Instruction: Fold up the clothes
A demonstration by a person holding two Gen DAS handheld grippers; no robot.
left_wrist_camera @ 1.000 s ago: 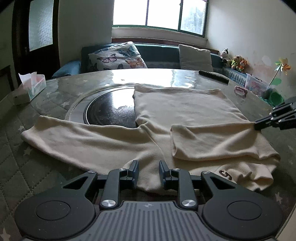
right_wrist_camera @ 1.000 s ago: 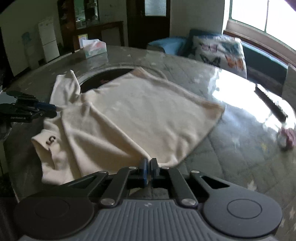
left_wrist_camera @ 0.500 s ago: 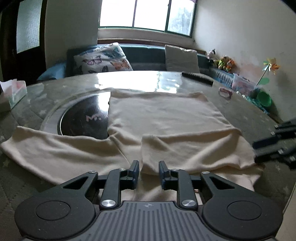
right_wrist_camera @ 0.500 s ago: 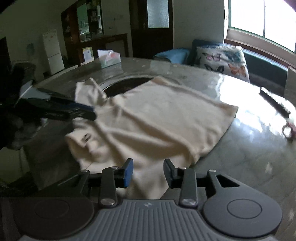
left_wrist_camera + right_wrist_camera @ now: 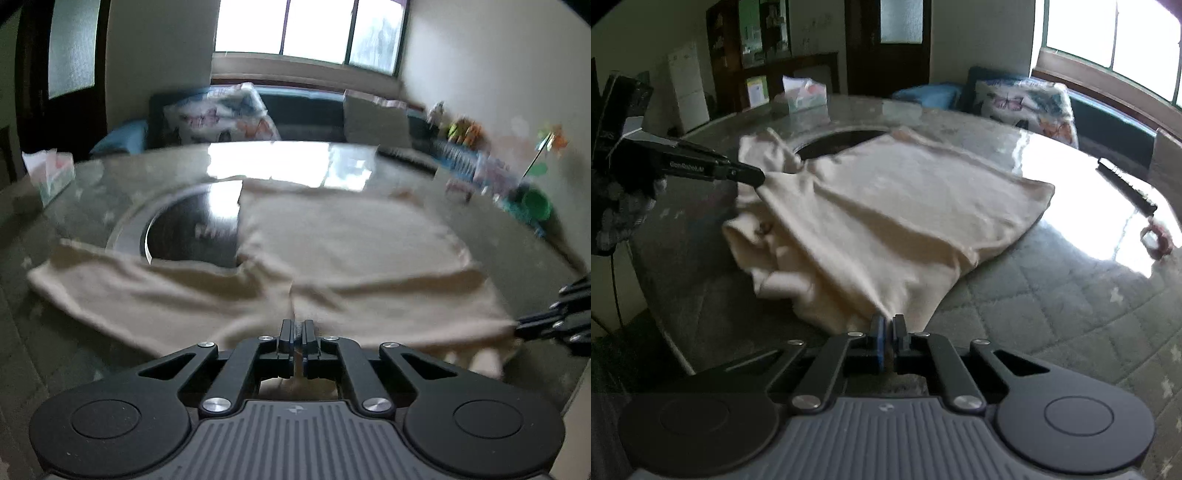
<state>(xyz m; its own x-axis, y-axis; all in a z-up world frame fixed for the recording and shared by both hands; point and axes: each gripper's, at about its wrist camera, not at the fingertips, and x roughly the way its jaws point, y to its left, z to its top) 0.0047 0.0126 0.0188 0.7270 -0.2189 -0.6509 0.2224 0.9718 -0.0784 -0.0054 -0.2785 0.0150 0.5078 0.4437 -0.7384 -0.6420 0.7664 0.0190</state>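
Shirt (image 5: 343, 251) pinched between both tongs

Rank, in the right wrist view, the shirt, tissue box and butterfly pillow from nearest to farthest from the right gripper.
1. Shirt: pinched in the right gripper, spreading ahead and left.
2. Butterfly pillow: far right, past the table edge, under the window.
3. Tissue box: far left, at the table's far edge.

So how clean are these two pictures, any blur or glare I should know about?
Left wrist view: motion blur smears the cream knit garment and the background; window light reflects off the glossy round table. Right wrist view: sharper, but glare washes out the table's far right side, and the room behind is dim.
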